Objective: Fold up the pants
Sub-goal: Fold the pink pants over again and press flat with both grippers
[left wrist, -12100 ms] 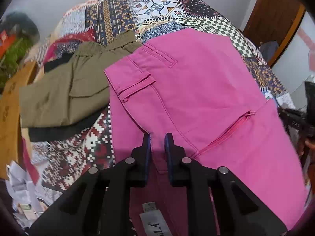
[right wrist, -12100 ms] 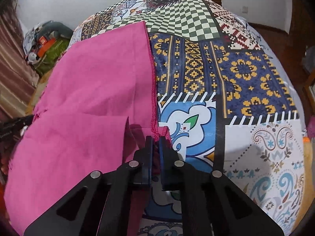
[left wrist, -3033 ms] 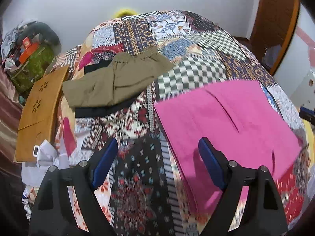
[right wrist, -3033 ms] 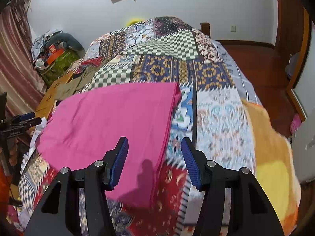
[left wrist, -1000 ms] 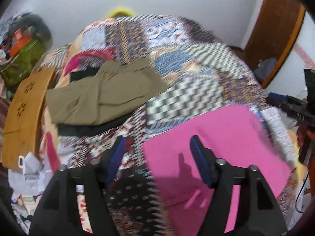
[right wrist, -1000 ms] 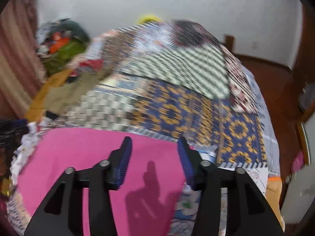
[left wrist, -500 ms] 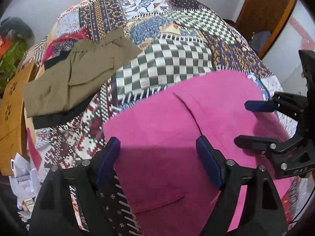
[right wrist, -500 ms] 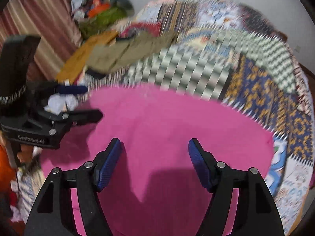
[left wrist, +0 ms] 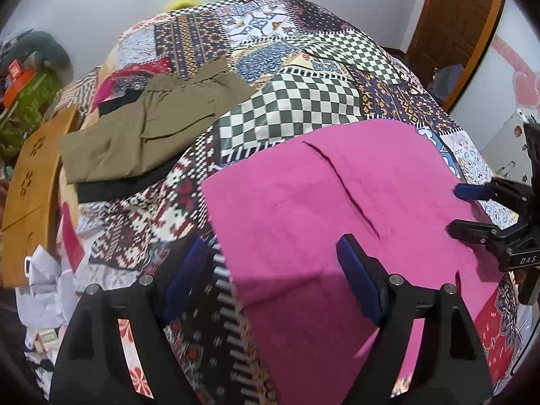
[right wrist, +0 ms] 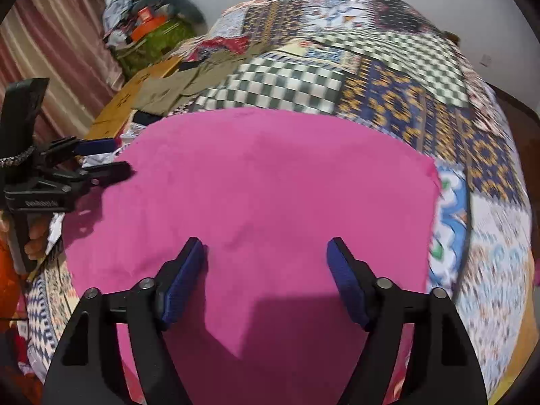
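The pink pants point(left wrist: 324, 209) lie folded flat on the patchwork bedspread point(left wrist: 303, 101), with one dark crease running across the top layer. They also fill the middle of the right wrist view point(right wrist: 270, 185). My left gripper point(left wrist: 273, 263) is open and empty, hovering over the pants' left edge. My right gripper point(right wrist: 265, 256) is open and empty above the near part of the pants. Each gripper shows at the side of the other's view: the right one point(left wrist: 472, 209), the left one point(right wrist: 101, 158).
Folded olive pants point(left wrist: 148, 135) on a dark garment lie at the back left of the bed. A wooden board point(left wrist: 30, 189) and crumpled paper point(left wrist: 44, 283) lie at the left edge. Clutter is piled in the far left corner point(right wrist: 152, 23). A wooden door point(left wrist: 455, 33) stands at the right.
Both grippers, shut on the pants twelve seconds ago, are now open and empty. Over the last second both have dropped back low over the folded pants, and the views have shifted slightly.
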Motion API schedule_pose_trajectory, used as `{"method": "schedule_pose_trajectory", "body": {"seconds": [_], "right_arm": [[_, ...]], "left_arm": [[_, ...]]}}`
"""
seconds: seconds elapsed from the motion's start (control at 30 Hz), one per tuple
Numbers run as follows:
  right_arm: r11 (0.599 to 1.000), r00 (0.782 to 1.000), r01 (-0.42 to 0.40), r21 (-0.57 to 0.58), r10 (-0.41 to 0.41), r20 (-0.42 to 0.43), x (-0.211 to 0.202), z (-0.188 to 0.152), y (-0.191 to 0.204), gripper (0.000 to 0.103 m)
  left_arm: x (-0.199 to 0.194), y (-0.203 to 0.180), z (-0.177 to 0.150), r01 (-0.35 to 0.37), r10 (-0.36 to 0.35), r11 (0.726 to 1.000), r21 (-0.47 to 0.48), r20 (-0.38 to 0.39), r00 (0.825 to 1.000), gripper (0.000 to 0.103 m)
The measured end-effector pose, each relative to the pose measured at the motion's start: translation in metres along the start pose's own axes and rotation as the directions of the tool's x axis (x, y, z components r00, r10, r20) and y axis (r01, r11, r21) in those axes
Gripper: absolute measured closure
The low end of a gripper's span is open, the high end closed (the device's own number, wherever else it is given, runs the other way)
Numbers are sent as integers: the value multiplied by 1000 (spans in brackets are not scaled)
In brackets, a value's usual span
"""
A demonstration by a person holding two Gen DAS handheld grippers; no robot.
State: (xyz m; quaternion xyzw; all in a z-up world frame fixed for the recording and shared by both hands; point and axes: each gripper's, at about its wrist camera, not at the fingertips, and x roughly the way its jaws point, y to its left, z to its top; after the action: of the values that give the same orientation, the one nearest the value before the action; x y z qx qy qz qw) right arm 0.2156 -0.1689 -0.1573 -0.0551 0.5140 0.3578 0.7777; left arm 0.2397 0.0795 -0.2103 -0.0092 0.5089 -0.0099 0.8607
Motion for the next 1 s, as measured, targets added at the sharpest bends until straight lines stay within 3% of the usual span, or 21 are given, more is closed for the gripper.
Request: {"method": "schedule_pose_trajectory", "body": {"seconds": [0.27, 0.33, 0.57, 0.8, 1.0], "right_arm": [[993, 998, 52, 108, -57, 40, -29, -36, -17, 28], [990, 997, 58, 132, -64, 39, -33, -41, -20, 28], [982, 993, 100, 157, -109, 46, -50, -52, -20, 28], [993, 978, 60, 98, -78, 191, -82, -32, 14, 28], [1000, 968, 13, 13, -16, 251, -81, -12, 57, 28]], "left_arm": [[-20, 10, -29, -15, 15, 999, -36, 0, 1000, 19], [-24, 11, -35, -51, 51, 998, -44, 0, 999, 19], [-45, 20, -49, -77, 80, 992, -102, 22, 997, 19], [-83, 26, -44, 21, 6, 972, -234, 113, 994, 19], [-91, 15, -53, 86, -56, 959, -269, 117, 992, 19]]}}
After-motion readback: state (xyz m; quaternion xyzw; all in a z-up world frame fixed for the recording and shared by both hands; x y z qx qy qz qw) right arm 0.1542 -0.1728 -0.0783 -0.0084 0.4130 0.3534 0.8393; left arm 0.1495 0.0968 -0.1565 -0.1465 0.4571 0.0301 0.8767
